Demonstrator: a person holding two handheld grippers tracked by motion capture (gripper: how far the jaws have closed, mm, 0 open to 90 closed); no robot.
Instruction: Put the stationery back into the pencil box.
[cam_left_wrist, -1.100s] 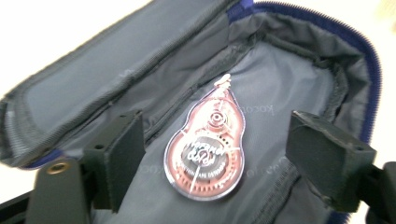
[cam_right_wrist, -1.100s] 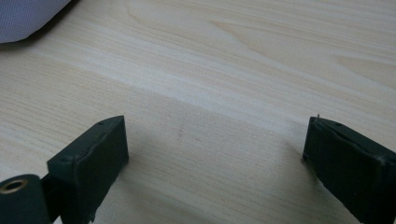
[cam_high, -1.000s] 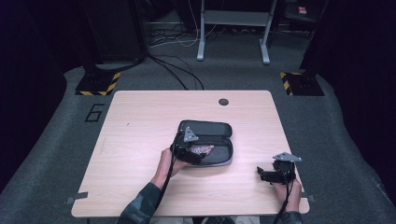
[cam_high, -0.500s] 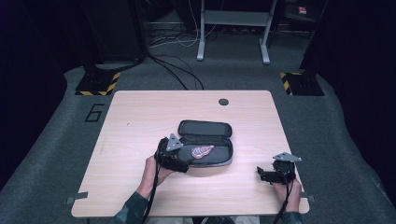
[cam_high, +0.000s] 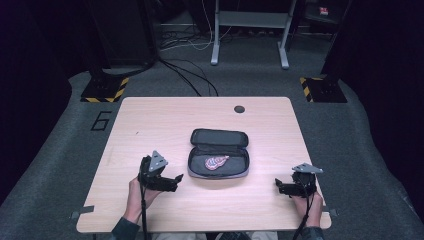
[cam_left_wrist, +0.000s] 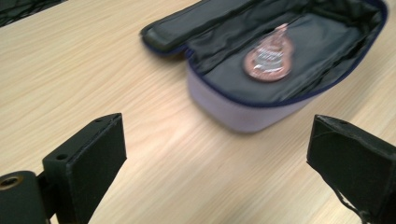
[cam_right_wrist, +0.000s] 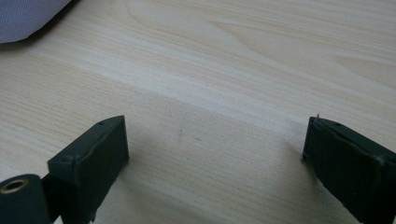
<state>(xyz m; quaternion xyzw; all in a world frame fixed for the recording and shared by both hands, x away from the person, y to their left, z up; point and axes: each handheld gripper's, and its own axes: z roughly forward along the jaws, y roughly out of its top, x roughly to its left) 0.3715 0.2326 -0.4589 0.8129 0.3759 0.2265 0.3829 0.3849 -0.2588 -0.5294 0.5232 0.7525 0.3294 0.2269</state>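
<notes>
An open grey zip case (cam_high: 218, 152) with a black lining lies at the middle of the wooden table (cam_high: 150, 120), its lid folded back. Inside it rests a small pink and red guitar-shaped item (cam_high: 216, 162), also seen as the pink item (cam_left_wrist: 270, 51) inside the case (cam_left_wrist: 243, 109) in the left gripper view. My left gripper (cam_high: 176, 178) sits to the left of the case, apart from it; its jaws have just been opening and stand open with nothing between them. My right gripper (cam_high: 278, 185) rests near the table's front right, open and empty over bare wood.
A round dark grommet (cam_high: 239, 108) sits near the table's far edge. Beyond the table are a desk frame (cam_high: 250, 30), floor cables (cam_high: 190, 75) and two stands with yellow-black striped bases (cam_high: 105, 89). A corner of the grey case (cam_right_wrist: 28, 18) shows in the right gripper view.
My left gripper has drawn back from the case toward the left and front, leaving the pink item lying inside. My right gripper has stayed where it was.
</notes>
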